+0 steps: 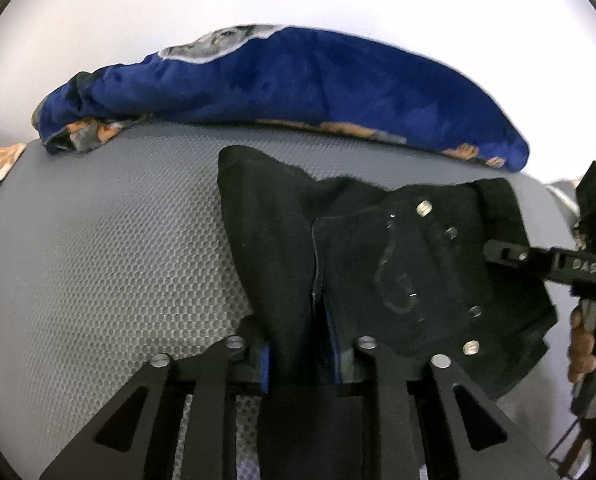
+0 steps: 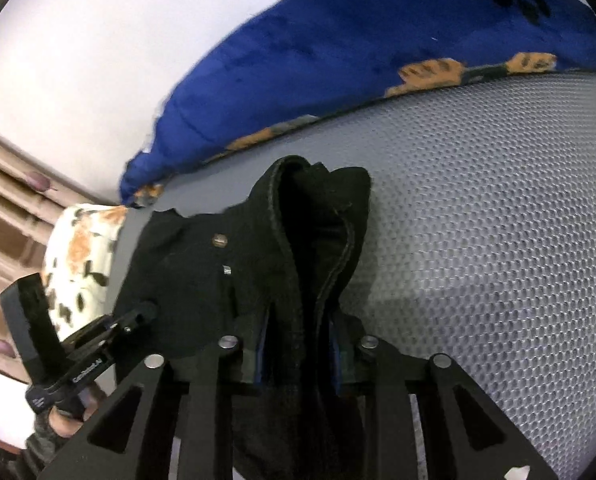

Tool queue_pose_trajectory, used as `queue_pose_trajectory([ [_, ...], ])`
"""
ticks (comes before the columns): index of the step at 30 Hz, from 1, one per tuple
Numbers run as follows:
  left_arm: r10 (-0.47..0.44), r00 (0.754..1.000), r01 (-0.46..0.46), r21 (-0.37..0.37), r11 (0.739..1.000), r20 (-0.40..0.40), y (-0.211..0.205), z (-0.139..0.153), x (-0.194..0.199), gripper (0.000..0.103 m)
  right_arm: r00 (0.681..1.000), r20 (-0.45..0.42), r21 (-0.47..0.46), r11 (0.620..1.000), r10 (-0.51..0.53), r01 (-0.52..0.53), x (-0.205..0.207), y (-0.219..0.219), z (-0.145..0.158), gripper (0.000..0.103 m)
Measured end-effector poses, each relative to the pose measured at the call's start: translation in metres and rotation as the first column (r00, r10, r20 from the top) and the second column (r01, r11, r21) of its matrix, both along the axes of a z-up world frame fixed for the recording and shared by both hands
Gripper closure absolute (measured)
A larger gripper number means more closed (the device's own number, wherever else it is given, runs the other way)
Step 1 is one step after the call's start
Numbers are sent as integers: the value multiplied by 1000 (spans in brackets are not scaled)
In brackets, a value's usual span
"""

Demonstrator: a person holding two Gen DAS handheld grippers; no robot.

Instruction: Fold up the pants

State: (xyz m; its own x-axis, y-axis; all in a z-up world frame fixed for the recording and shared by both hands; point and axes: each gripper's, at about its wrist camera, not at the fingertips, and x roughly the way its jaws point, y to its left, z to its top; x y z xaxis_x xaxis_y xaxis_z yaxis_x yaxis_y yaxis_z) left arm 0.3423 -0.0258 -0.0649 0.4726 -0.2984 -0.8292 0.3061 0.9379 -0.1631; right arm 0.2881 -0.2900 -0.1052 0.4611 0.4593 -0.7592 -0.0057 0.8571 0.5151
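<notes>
Both claws grip the black pants [image 1: 274,248].
Left gripper [image 1: 299,360] and right gripper [image 2: 299,356] pinch bunched cloth between my narrow jaws; blue blanket [image 1: 298,80] beyond.

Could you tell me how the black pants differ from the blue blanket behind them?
The black pants are plain, while the blue blanket carries orange and grey animal prints. The pants are bunched up between both claws; the blanket lies untouched along the far edge. Both rest on the grey mesh surface.
</notes>
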Motion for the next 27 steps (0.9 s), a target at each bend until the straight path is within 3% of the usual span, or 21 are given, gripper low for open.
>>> queue_pose_trajectory([
  [3,11,1000,-11,40,999,-11,-1,-16,0,60,1000,14,-90,996,0,1,-3,8,-4,60],
  [6,23,999,-25,64,998,24,-1,-19,-4,53,1000,17,-121,992,-19,21,-6,13,-5,52],
  [12,33,998,-40,147,988,45,-3,-13,-18,38,1000,5,-187,982,-11,12,-27,17,-3,50],
  [17,58,997,-67,190,980,51,0,-6,-46,35,1000,16,-233,972,-27,30,-56,21,6,47],
  [21,68,996,-79,193,978,61,3,2,-71,34,996,76,-259,963,-53,71,-85,17,26,47],
  [27,83,993,-98,185,978,88,6,20,-114,27,988,145,-312,945,-59,102,-130,29,50,37],
])
